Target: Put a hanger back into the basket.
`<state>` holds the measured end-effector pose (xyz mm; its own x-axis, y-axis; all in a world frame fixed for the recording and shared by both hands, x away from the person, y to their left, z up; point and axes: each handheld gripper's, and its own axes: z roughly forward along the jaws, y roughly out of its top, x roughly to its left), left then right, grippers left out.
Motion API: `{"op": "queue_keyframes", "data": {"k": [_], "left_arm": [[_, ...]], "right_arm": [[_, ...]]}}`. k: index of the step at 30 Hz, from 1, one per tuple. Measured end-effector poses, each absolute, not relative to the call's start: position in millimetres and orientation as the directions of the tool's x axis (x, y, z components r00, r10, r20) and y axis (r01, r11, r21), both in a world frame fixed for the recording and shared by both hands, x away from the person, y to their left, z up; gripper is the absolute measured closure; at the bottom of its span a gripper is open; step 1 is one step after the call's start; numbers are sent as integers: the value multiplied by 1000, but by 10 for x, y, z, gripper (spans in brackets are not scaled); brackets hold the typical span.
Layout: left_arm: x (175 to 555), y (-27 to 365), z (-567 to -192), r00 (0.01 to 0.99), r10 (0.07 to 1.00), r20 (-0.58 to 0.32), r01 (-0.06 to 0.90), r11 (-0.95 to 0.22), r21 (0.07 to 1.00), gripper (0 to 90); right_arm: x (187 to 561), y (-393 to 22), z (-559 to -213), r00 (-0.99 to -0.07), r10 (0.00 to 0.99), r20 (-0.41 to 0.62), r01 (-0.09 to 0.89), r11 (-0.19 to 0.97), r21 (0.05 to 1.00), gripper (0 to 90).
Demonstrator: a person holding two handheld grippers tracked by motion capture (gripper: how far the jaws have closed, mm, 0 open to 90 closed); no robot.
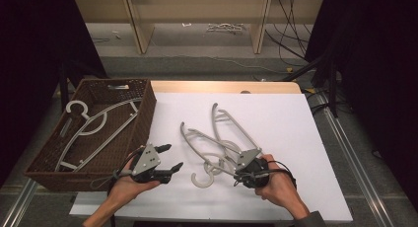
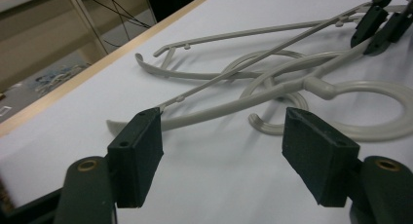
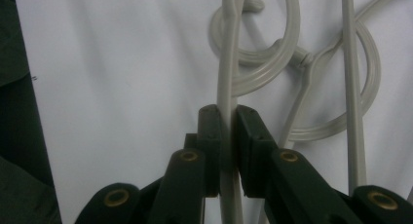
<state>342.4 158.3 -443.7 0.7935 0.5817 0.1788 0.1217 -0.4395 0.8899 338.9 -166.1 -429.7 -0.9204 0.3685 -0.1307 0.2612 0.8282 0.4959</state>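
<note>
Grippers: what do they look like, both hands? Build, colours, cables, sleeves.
Left gripper and right gripper: black bodies, each topped by a grey three-cornered plate. Two black jaws with flat block pads and brass-coloured pivot rings. A dark cable trails from each. A dark sleeve shows on the right arm.

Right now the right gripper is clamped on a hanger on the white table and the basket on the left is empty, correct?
Not quite. The basket is not empty: the high view shows a hanger lying in it. The right gripper is indeed clamped on a hanger arm.

Hangers on table, right of basket
</note>
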Motion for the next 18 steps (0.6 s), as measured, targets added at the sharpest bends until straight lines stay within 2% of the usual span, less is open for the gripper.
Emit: {"op": "queue_keyframes", "data": {"k": [7, 9, 10, 12, 15, 16, 18], "left_arm": [[3581, 1387, -4502, 834, 502, 228, 87, -529, 844, 283], [3607, 1343, -4526, 830, 480, 285, 57, -582, 811, 277], [3642, 1317, -4532, 838, 439, 324, 27, -626, 779, 277], [3675, 1283, -4542, 832, 433, 346, 16, -643, 766, 277], [3712, 1251, -4545, 846, 412, 339, 15, -653, 757, 280], [3748, 1215, -4552, 866, 396, 305, 30, -650, 759, 281], [3757, 1198, -4555, 871, 379, 313, 18, -662, 749, 315]], "right_arm": [[3332, -1651, -4231, -930, 344, -130, 236, 830, 505, 819], [3327, -1648, -4226, -932, 338, -132, 230, 832, 505, 819], [3323, -1647, -4221, -937, 325, -129, 220, 834, 506, 819], [3315, -1646, -4214, -939, 320, -128, 216, 836, 504, 819], [3317, -1641, -4198, -941, 313, -133, 207, 838, 505, 819], [3315, -1641, -4197, -942, 310, -131, 206, 838, 506, 819], [3312, -1642, -4190, -943, 308, -129, 205, 839, 504, 819]]}}
